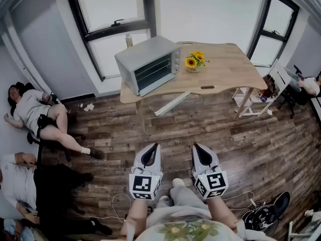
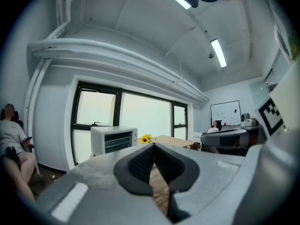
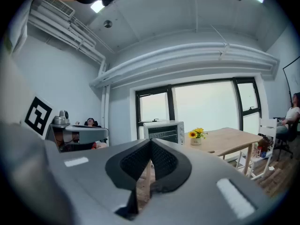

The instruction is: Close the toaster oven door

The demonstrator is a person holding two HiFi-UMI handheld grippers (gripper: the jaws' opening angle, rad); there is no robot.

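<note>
standing at the left end of the wooden desk (image 1: 228, 69), the toaster oven (image 1: 149, 64) turns its glass door toward the person; the door sits upright against the front and looks shut; a small pot of sunflowers (image 1: 194, 61) stands just beside it; the left gripper (image 1: 152, 147) and the right gripper (image 1: 197, 147) hang side by side over the plank floor (image 1: 225, 129), well apart from the desk; each has its jaws pressed together on nothing
</note>
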